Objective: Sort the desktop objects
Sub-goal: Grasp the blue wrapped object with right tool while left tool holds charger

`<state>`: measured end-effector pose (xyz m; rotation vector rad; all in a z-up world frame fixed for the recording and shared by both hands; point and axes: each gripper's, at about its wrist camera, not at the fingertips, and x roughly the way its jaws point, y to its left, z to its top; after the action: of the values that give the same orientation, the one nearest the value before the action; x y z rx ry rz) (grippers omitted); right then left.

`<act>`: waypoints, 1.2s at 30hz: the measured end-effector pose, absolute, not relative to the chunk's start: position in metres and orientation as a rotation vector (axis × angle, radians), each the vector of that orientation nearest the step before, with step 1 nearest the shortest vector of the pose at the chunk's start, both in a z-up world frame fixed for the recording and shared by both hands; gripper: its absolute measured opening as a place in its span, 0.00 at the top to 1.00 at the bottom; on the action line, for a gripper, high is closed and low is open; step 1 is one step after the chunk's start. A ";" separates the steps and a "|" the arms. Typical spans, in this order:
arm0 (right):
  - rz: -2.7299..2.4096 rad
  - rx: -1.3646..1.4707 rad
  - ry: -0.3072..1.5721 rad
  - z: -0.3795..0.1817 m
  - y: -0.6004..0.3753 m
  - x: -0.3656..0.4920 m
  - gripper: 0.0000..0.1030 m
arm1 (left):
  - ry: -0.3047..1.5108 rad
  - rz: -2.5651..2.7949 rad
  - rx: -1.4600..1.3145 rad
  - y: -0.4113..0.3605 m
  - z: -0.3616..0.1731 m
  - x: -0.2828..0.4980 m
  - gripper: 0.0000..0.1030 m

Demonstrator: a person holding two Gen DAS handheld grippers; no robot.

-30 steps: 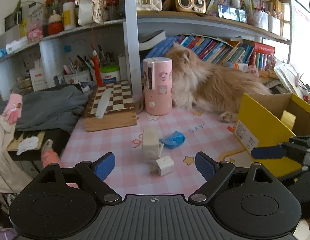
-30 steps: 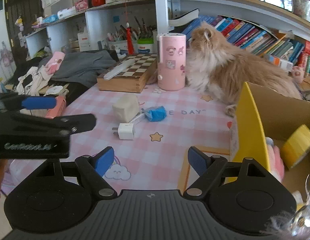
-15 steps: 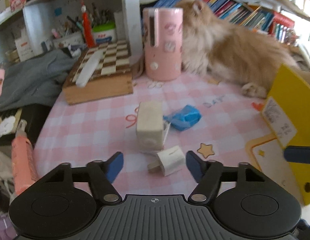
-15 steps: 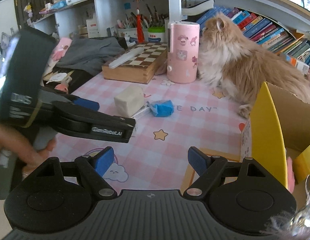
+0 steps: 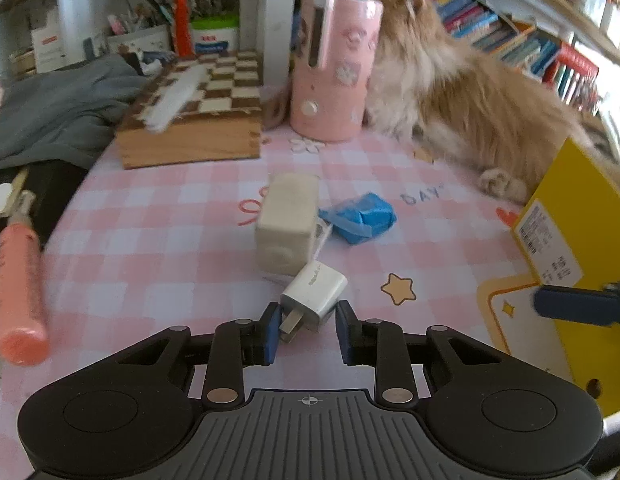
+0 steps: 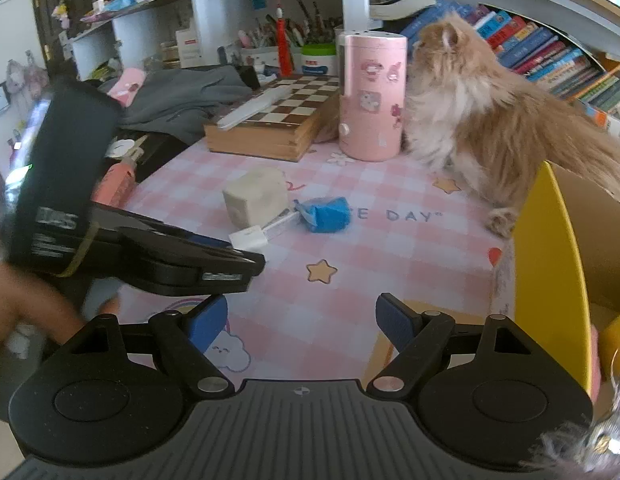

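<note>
A white charger plug (image 5: 314, 293) lies on the pink checked tablecloth (image 5: 157, 216), prongs toward me. My left gripper (image 5: 306, 328) has its jaws closing on the plug's near end, and both blue pads touch it. Just behind the plug sit a cream block (image 5: 287, 224) and a crumpled blue wrapper (image 5: 360, 218). In the right wrist view the left gripper (image 6: 229, 270), held by a hand, hides most of the plug (image 6: 249, 237). My right gripper (image 6: 301, 320) hovers open over the cloth beside the yellow cardboard box (image 6: 550, 280), with nothing between its fingers.
A fluffy orange cat (image 5: 470, 100) lies at the back right against the yellow box (image 5: 570, 216). A pink cylinder (image 5: 334, 68) and a wooden chess box (image 5: 193, 120) stand behind. A pink-orange tube (image 5: 17, 280) lies at the table's left edge, near grey cloth (image 5: 57, 112).
My left gripper came forward and down to the charger plug, and its jaws narrowed from wide open to the plug's sides. The right gripper stayed open and barely shifted.
</note>
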<state>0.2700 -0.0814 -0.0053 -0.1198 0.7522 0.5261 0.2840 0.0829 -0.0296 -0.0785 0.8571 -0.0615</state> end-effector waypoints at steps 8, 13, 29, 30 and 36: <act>0.523 -0.119 0.767 -0.008 -0.070 0.290 0.22 | 0.826 0.028 -0.144 0.117 -0.008 0.239 0.73; 0.424 -0.083 0.752 -0.006 -0.063 0.315 0.22 | 0.829 0.076 -0.206 0.123 -0.005 0.218 0.73; 0.314 -0.098 0.776 -0.045 -0.020 0.392 0.33 | 0.827 0.109 -0.204 0.122 -0.001 0.207 0.73; 0.313 -0.058 0.786 -0.047 -0.023 0.395 0.33 | 0.827 0.112 -0.207 0.123 -0.001 0.206 0.73; 0.344 0.059 0.809 -0.049 -0.033 0.399 0.46 | 0.827 0.088 -0.199 0.124 -0.001 0.208 0.73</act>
<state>0.3989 -0.0327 -0.0495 0.0589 0.8090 0.3436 0.2083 0.1239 -0.0009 -0.1985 0.8268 0.0876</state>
